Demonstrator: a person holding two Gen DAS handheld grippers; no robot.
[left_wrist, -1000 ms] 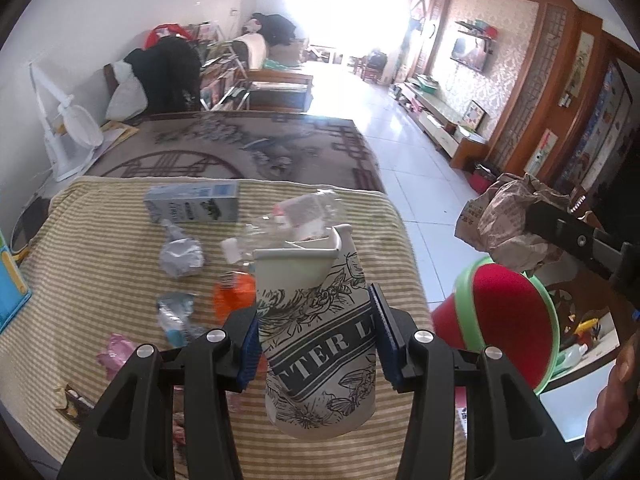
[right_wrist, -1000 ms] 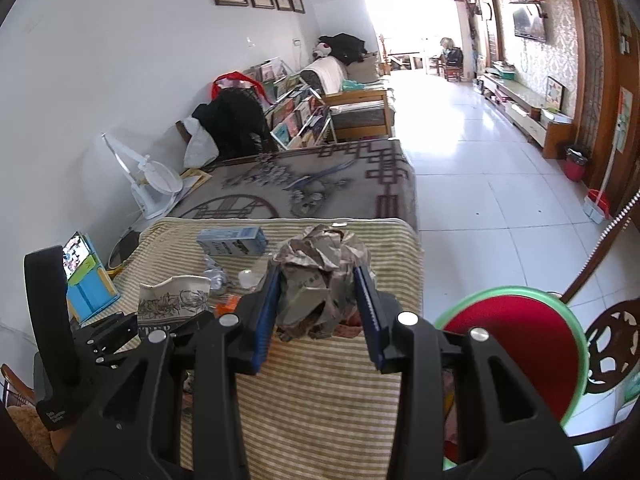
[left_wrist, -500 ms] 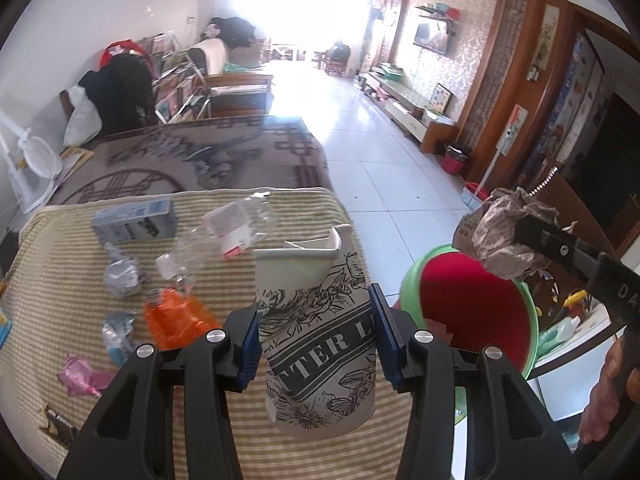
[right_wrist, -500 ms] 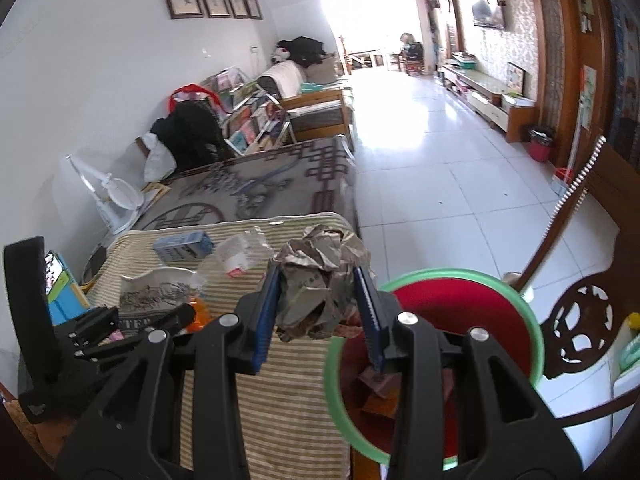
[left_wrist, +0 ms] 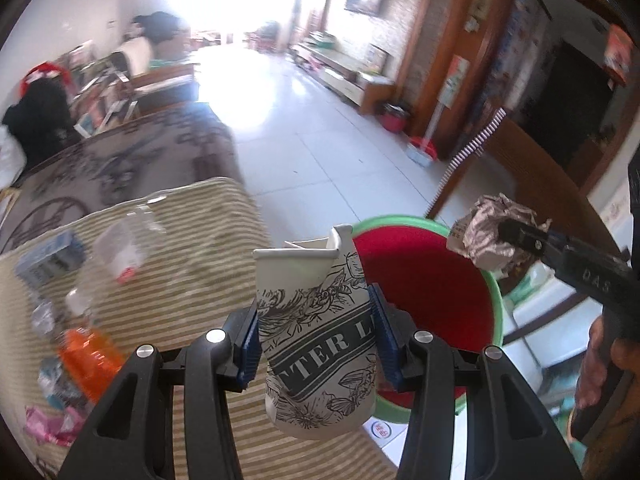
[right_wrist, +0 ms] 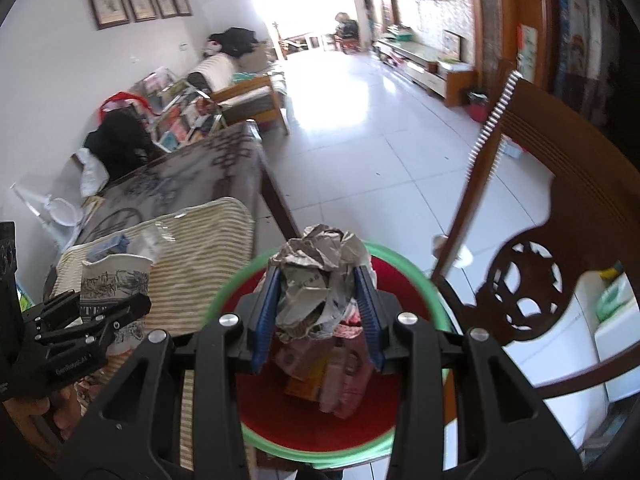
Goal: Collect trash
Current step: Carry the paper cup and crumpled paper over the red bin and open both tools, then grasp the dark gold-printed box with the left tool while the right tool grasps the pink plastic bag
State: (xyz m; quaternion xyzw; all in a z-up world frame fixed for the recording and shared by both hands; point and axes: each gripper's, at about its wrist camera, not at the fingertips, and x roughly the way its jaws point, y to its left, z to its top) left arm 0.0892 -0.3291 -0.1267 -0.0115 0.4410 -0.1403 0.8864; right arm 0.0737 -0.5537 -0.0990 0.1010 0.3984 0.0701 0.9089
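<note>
The striped surface [left_wrist: 192, 264] still carries loose litter: a clear plastic bottle [left_wrist: 120, 248], a small blue carton [left_wrist: 48, 256] and an orange wrapper [left_wrist: 88, 356]. Just beside its edge stands the red bin [right_wrist: 320, 424] with a green rim, some scraps already lying in its bottom. The left gripper [left_wrist: 316, 340] has its jaws clamped on a crushed printed paper cup [left_wrist: 316, 320], held over the surface's edge near the bin's rim. The right gripper [right_wrist: 316, 316] has its jaws clamped on a crumpled paper ball [right_wrist: 320, 280], directly above the bin's mouth. The step looks like delivery to the bin; next, the right jaws should part to drop the ball, while the cup needs carrying further over the rim first.
</note>
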